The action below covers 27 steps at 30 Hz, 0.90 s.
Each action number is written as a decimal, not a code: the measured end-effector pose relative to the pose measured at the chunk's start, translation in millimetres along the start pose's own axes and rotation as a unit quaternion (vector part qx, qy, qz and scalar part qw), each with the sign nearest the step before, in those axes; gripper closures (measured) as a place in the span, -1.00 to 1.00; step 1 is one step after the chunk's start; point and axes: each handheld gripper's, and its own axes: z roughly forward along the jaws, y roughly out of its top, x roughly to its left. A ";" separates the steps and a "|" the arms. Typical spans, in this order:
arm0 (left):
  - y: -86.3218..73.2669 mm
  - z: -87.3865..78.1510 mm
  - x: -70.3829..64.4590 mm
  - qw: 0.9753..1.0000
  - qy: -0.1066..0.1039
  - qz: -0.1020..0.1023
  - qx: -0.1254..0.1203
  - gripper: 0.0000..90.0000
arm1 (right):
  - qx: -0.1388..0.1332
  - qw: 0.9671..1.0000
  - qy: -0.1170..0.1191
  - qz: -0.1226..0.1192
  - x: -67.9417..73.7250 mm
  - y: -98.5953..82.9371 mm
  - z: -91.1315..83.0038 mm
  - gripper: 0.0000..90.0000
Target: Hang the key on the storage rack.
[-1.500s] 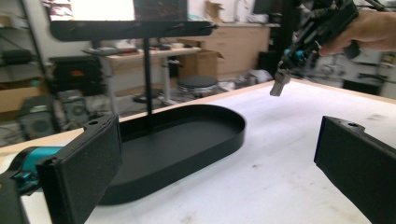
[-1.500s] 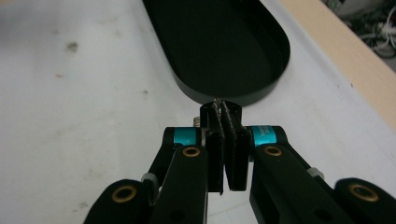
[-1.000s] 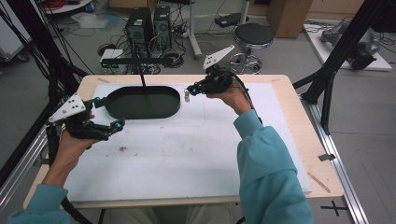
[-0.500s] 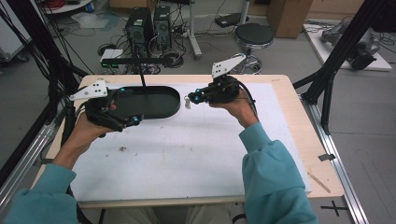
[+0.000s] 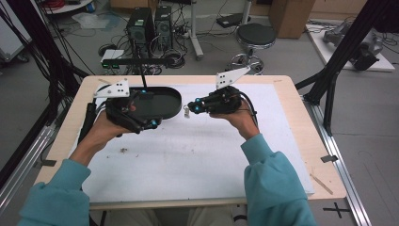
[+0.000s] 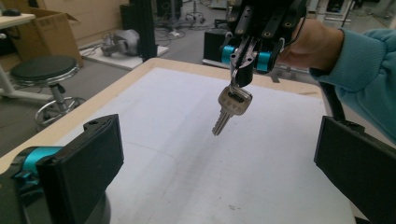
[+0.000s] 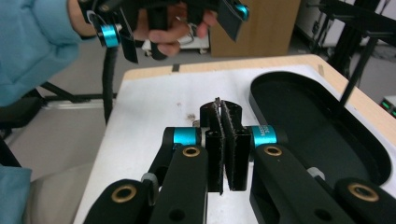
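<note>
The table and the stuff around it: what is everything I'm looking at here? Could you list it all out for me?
Key: one, silvery, hanging in the air from the right gripper's shut jaws.
Tray: one, black, oval, far left part of the table.
Mat: one, white, covering most of the table top.
Table: one, pale wood.
Stool: one, black seat, on the floor beyond the table.
Computer towers: two, black, floor behind the table.
Left gripper: black with blue trim, jaws open, over the tray's near rim.
Right gripper: black with blue trim, just right of the tray.
</note>
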 end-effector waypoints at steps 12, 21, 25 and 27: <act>-0.5 21.1 0.2 0.999 -0.033 0.001 0.014 -0.80 | -0.009 1.000 0.015 -0.001 5.8 -6.9 4.7 0.97; -0.2 27.9 -2.3 0.998 -0.052 -0.001 0.023 -0.74 | -0.009 1.000 0.027 0.001 7.5 -14.4 12.5 0.97; 0.0 31.7 -3.2 0.998 -0.062 -0.003 0.026 -0.70 | -0.013 0.999 0.029 -0.004 8.6 -13.3 15.4 0.97; 0.5 33.1 -3.5 0.997 -0.067 -0.002 0.029 -0.65 | -0.013 0.999 0.032 -0.003 8.9 -13.3 16.0 0.97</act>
